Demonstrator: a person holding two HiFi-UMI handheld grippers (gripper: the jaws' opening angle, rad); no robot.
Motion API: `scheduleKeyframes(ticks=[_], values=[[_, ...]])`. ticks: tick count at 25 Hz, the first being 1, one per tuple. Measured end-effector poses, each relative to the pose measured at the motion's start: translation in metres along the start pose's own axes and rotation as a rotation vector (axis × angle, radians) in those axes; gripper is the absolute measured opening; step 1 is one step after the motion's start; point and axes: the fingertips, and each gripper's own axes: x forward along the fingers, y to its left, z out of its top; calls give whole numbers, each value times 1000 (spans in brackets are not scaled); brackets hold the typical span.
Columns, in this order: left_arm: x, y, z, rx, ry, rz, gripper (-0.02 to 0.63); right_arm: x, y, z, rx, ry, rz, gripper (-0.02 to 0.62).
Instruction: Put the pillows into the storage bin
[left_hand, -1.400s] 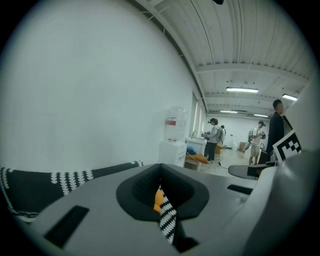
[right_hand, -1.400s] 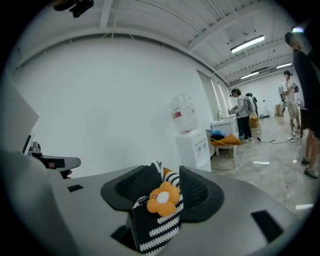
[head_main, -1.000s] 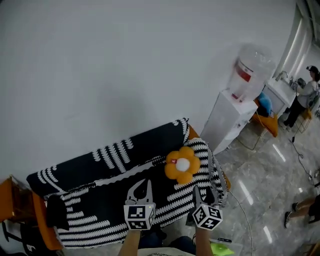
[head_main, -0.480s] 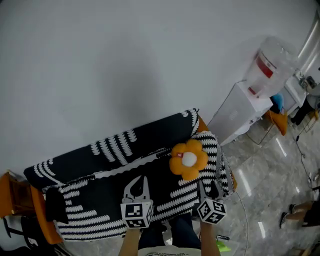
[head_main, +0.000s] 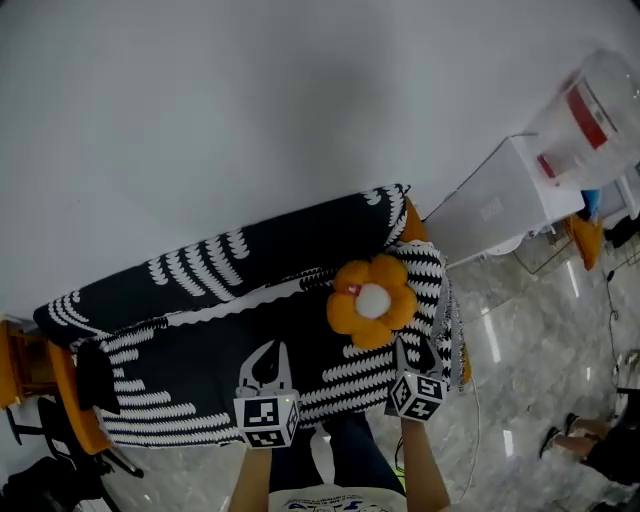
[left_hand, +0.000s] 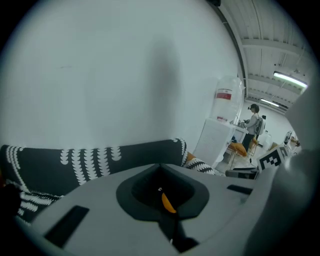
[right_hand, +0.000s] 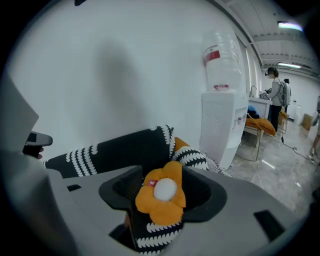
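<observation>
An orange flower-shaped pillow (head_main: 372, 303) with a white centre lies on the right end of a sofa (head_main: 190, 360) under a black-and-white patterned cover. My left gripper (head_main: 270, 347) hovers over the seat's front, left of the pillow, jaws shut and empty. My right gripper (head_main: 413, 352) is just below the pillow, open; its jaws have just closed a little with nothing between them. In the right gripper view the pillow (right_hand: 162, 192) shows through the jaw gap, farther off. The left gripper view catches only an orange sliver of it (left_hand: 167, 204). No storage bin is in view.
A white water dispenser (head_main: 520, 190) stands right of the sofa against the wall. An orange chair (head_main: 22, 372) sits at the sofa's left end. Glossy floor lies to the right. A person (right_hand: 275, 95) stands far back by a counter.
Both grippers have come down and forward toward the sofa seat. The head view has tipped lower, so the sofa and pillow sit nearer. The pillow has not moved.
</observation>
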Motion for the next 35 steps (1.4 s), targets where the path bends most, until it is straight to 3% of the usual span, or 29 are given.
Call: scheduleKeyframes(ticks=[7,17,23,28,35], values=[[74,-29,-34,-13,92,5,14,113,-66,-54,8,144,-49,259],[135,-48,-103,-46,232,7,14,224,-112,-134,-14,343,-80,268],[145,-46,-112,-65,242,27,14,239,-117,-154,-22,377,-64,241],[140,-44,-110,-66,231,43,14,234,-113,-153,-34,387,-31,137],[113,-39,-99,-77,179,43,14,204,-77,-115,-58,310,29,67]])
